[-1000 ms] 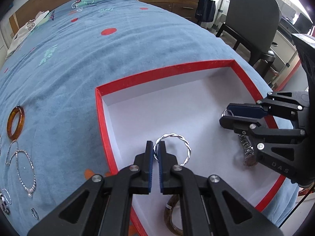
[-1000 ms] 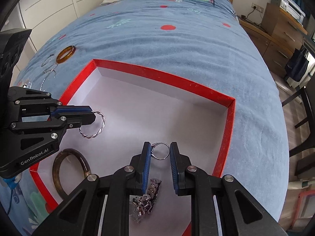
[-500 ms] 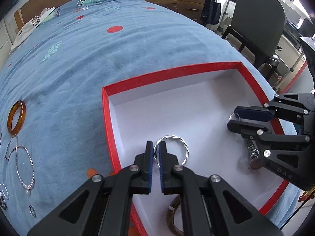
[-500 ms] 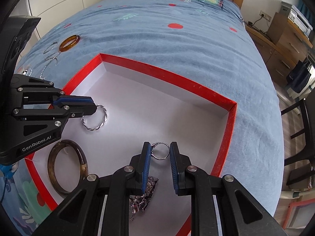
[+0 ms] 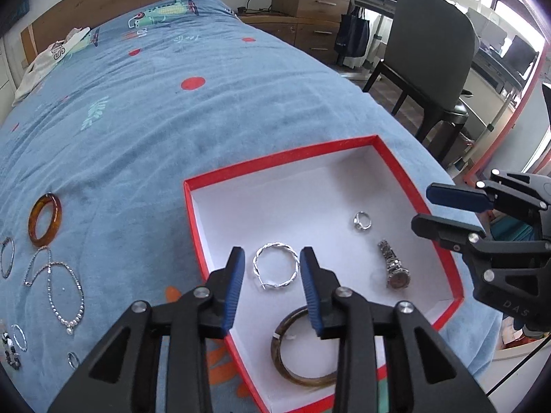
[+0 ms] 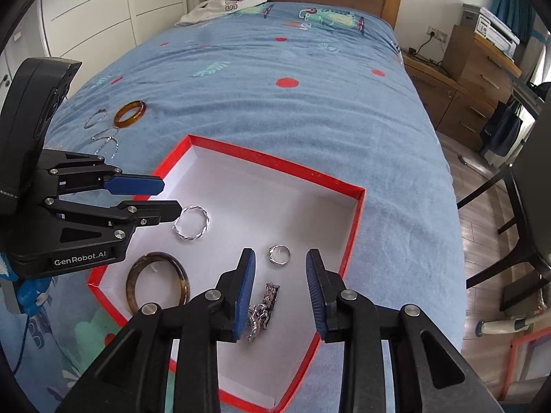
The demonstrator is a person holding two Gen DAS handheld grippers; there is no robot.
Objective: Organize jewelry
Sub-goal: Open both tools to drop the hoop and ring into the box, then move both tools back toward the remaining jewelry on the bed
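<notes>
The jewelry still to be put away lies on the blue bedspread (image 5: 144, 130), off to the left of the red box (image 5: 187, 206), and that is the side my left tongs (image 5: 272, 272) are on. Nearest the box is the beaded necklace (image 5: 65, 292), stretched long from near me to away from me. Just past it sits the amber bangle (image 5: 44, 220), flat on the cover. A thin silver bracelet (image 5: 7, 256), a small ring (image 5: 73, 359) and a few more little pieces lie further left, by the edge of my view. So I think my left hand should go for these, since my right tongs (image 6: 280, 285) are over the far side of the box, well apart from them. Inside the box lie the twisted silver bangle (image 5: 275, 270), the silver ring (image 6: 279, 254), the watch (image 5: 394, 268) and the brown bangle (image 6: 156, 282). My left tongs have just been opening, and the twisted bangle rests on the box floor below them, let go. My right tongs have just been opening too, with the ring lying loose below them. Both tongs are empty now.
</notes>
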